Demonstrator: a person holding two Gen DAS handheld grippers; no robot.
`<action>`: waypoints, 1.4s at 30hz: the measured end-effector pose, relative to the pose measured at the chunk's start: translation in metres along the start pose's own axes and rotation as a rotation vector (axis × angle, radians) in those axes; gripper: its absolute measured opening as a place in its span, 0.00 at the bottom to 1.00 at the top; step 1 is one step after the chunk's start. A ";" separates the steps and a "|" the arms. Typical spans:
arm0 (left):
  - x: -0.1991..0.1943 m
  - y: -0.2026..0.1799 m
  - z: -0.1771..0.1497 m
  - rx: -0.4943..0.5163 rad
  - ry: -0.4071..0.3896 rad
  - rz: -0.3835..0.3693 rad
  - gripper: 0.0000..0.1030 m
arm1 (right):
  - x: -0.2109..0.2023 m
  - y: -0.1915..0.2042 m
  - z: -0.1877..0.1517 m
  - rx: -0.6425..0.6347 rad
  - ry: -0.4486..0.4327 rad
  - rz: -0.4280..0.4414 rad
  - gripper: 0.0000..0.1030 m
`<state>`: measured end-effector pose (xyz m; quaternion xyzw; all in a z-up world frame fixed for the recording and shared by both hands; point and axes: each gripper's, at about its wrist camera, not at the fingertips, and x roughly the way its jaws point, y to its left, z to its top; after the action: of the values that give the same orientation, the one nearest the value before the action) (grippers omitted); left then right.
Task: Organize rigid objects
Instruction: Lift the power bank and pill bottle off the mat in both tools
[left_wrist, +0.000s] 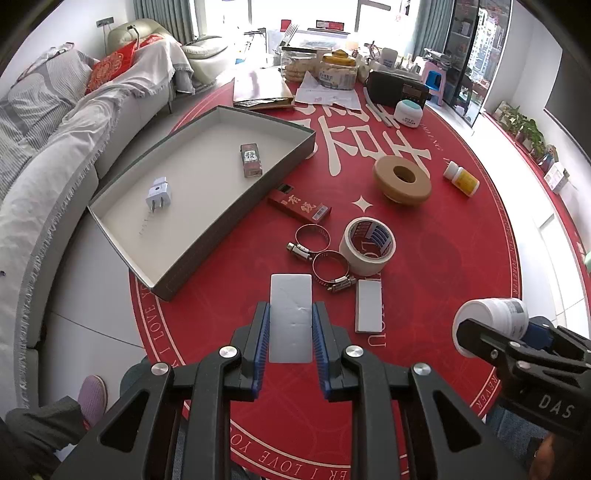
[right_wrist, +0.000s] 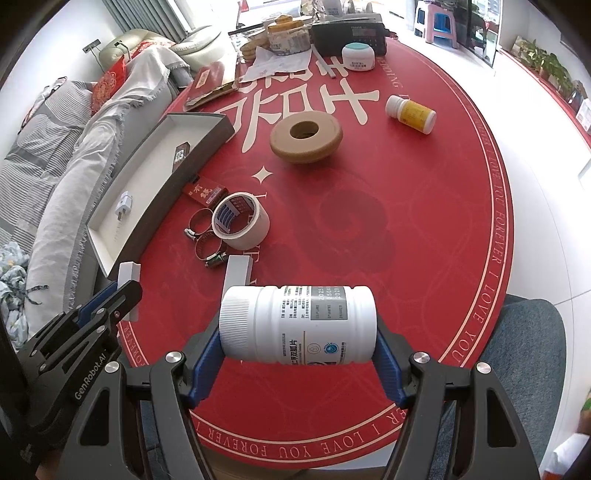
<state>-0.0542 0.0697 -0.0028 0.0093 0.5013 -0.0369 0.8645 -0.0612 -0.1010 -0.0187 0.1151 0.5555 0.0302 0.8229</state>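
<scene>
My left gripper (left_wrist: 290, 325) is shut on a flat white block (left_wrist: 290, 314), held above the red mat near the table's front. My right gripper (right_wrist: 297, 332) is shut on a white pill bottle (right_wrist: 299, 323) lying sideways between its pads; the bottle also shows in the left wrist view (left_wrist: 491, 317). The open grey box (left_wrist: 258, 118) at the left holds a white plug adapter (left_wrist: 159, 192) and a small dark-red pack (left_wrist: 250, 159). A second white block (left_wrist: 368, 305), two hose clamps (left_wrist: 319, 254), a masking tape roll (left_wrist: 367, 245) and a red pack (left_wrist: 299, 204) lie on the mat.
A tan ring-shaped object (left_wrist: 402, 180) and a yellow-labelled bottle (left_wrist: 461, 178) lie further back. A radio (left_wrist: 397, 89), a white-and-teal jar (left_wrist: 407, 113), papers and food jars crowd the far edge. A sofa (left_wrist: 55, 155) stands left of the table.
</scene>
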 end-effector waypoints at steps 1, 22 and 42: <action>0.000 0.000 0.000 0.000 0.000 0.000 0.24 | 0.000 0.000 0.000 -0.001 0.000 -0.001 0.70; 0.002 0.001 -0.002 -0.002 0.003 -0.001 0.24 | 0.004 0.001 0.000 -0.010 0.012 -0.009 0.70; 0.002 0.005 -0.001 -0.016 -0.001 -0.003 0.24 | 0.005 0.002 0.000 -0.012 0.019 -0.012 0.70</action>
<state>-0.0537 0.0743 -0.0046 0.0017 0.5012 -0.0339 0.8647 -0.0596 -0.0983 -0.0232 0.1068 0.5636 0.0297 0.8186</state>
